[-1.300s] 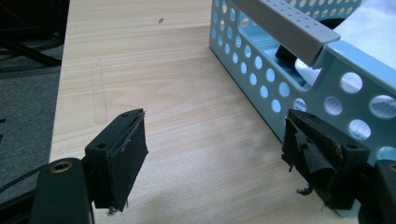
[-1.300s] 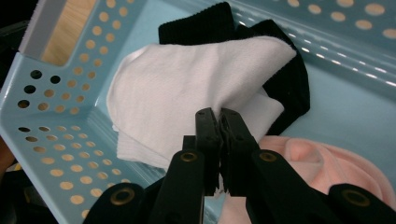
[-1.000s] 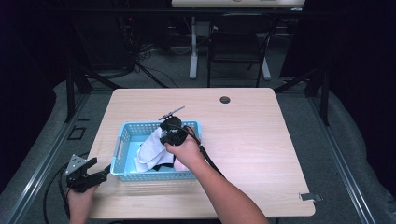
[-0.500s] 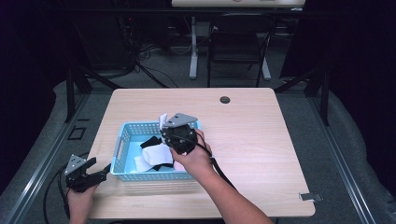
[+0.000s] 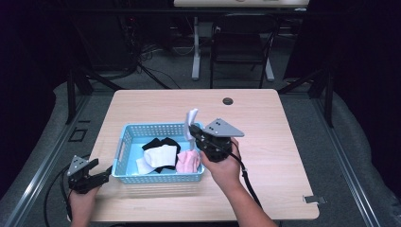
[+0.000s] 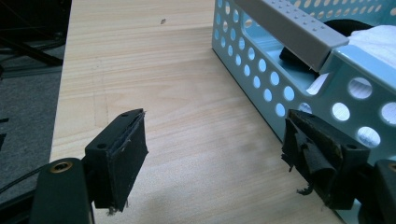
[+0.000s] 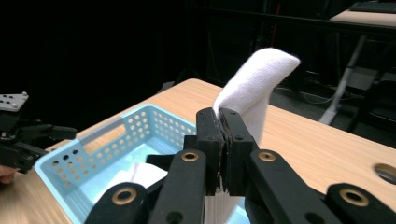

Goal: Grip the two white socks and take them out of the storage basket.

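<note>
A light blue perforated basket [image 5: 127, 174] [image 6: 299, 70] [image 7: 70, 163] sits at the front left of the wooden table. Inside lie black socks [image 5: 158, 143], a white sock [image 5: 161, 154] and a pink one [image 5: 187, 161]. My right gripper [image 5: 193, 128] [image 7: 222, 116] is shut on a white sock [image 5: 191, 118] [image 7: 252, 84], held raised over the basket's right end with the sock's end standing up above the jaws. Off the basket's left end, near the table's front left corner, my left gripper [image 5: 101, 172] [image 6: 217, 154] stands open with nothing between its pads [image 6: 128, 144].
A dark round hole [image 5: 228, 101] lies near the table's far edge. The right half of the table [image 5: 283, 142] is bare wood. Desk legs and a chair frame [image 5: 236, 52] stand on the floor beyond the table. The left gripper [image 7: 18, 135] is visible in the right gripper view.
My right gripper has lifted out of the basket with a white sock pinched in its jaws and moved right toward the basket's right end. The left gripper has stayed put.
</note>
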A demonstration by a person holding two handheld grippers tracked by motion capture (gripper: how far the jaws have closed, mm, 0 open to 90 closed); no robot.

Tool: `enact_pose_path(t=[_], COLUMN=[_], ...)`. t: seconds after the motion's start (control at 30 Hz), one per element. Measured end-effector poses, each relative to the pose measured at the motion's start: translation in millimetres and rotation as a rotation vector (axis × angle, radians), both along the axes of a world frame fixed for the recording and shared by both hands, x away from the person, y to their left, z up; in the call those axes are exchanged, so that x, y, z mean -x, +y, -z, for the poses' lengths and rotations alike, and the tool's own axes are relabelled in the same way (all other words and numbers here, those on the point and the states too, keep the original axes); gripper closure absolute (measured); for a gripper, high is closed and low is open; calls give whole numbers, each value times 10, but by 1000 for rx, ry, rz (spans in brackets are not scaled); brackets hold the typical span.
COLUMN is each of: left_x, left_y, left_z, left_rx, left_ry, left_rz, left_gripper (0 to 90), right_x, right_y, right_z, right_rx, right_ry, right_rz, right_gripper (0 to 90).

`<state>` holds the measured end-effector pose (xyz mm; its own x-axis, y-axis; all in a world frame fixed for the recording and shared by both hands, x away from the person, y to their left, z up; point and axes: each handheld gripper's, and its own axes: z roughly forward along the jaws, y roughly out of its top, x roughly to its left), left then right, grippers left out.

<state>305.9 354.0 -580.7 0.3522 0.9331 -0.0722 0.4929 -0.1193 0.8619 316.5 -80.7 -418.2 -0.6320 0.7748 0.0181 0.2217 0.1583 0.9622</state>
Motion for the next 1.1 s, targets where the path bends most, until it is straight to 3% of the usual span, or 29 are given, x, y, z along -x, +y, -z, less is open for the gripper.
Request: enact_pose_path(t=[0.23,0.53,0.63,0.87,0.93,1.03,1.1], left_x=[3,0,-5,-1,2,2,2], left_y=[7,-14,-12,-15,-22,-19,-14], left_z=[-2,-5,3,-2,3,4,0], left_rx=[4,-5,-3,-8,-8,-5,-7], left_ry=[-9,-7,-5,2,-4,-4,2], left_rz=[-13,-8,-7,-5,-3,-5,-2], left_gripper=[218,218,218,218,219,220,219], right_x=[119,278,334,379,366,357,346], right_y=[-376,-753,-898,-1028,-1076,-1091,-1114], right_z=[-81,-60,31,257,447,531,709], right_rx=[32,19,30,47,60,70,95], right_ry=[-15,-11,8,41,55,63,89], right_rz=[51,111,134,153,144,135,120], right_gripper=[878,878,878,878,877,878,877])
